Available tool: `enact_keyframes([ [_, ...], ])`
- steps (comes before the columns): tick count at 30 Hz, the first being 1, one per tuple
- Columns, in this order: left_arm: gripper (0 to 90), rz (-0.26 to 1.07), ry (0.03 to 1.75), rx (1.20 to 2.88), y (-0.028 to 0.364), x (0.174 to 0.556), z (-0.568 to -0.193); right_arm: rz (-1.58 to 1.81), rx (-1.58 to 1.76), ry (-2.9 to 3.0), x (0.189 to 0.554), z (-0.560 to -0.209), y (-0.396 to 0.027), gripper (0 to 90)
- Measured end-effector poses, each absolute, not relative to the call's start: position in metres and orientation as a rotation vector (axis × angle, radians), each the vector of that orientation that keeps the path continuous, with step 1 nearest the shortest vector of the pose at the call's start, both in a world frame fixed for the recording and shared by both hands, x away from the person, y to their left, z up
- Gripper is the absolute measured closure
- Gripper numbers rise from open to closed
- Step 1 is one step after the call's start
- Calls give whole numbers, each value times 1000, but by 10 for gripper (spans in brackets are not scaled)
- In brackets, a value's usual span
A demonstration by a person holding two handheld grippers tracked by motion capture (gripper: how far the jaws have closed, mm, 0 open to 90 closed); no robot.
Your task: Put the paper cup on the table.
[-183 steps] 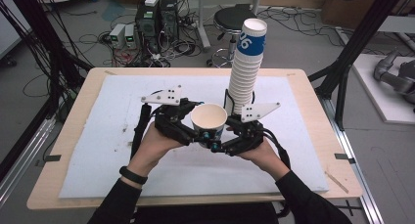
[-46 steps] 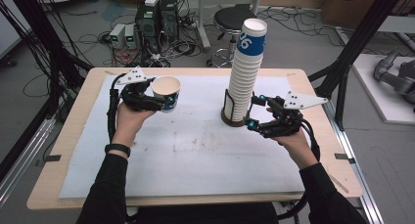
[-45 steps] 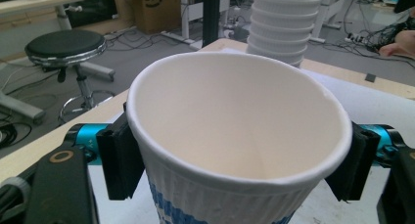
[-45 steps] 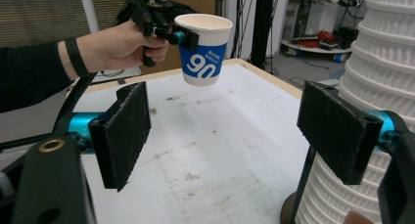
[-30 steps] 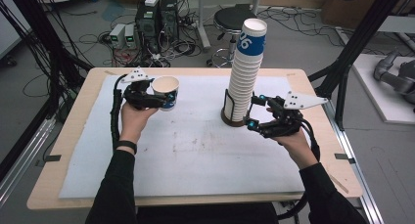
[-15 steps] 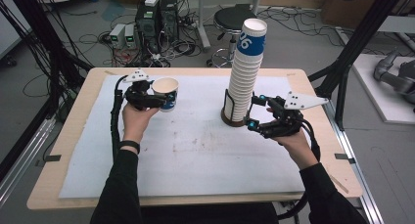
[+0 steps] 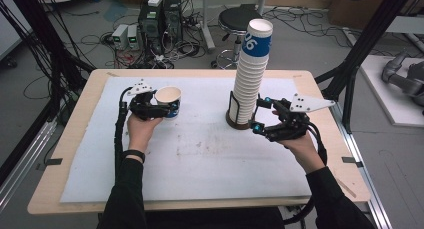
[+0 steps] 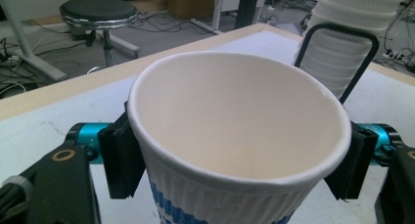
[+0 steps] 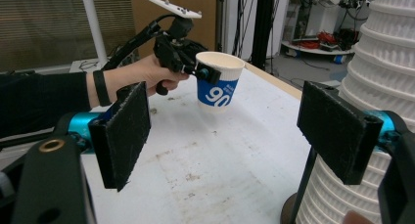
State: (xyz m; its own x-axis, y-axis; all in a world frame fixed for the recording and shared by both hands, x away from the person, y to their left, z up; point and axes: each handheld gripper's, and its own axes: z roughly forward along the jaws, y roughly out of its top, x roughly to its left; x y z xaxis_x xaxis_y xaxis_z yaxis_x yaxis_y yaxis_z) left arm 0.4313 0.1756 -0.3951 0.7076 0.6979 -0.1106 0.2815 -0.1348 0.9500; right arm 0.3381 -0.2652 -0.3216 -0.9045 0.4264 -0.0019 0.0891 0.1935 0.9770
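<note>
My left gripper (image 7: 161,107) is clamped on a paper cup (image 7: 168,101), holding it upright above the far left of the white mat (image 7: 200,154), forearm stretched forward. My right gripper (image 7: 261,114) sits with jaws spread, empty, just beside the tall stack of cups (image 7: 250,71) in its holder, wrist angled inward.

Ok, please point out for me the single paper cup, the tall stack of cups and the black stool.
single paper cup (image 8: 235,141): left gripper view, on its inner wall.
tall stack of cups (image 7: 250,79): high view, on the ribbed middle of the stack.
black stool (image 8: 98,10): left gripper view, on the seat top.
</note>
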Motion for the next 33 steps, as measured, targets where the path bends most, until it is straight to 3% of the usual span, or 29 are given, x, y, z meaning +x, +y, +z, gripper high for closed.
enact_keyframes([
  [33, 199, 472, 875, 1728, 175, 452, -434, 1767, 490, 2193, 338, -323, -267, 204],
])
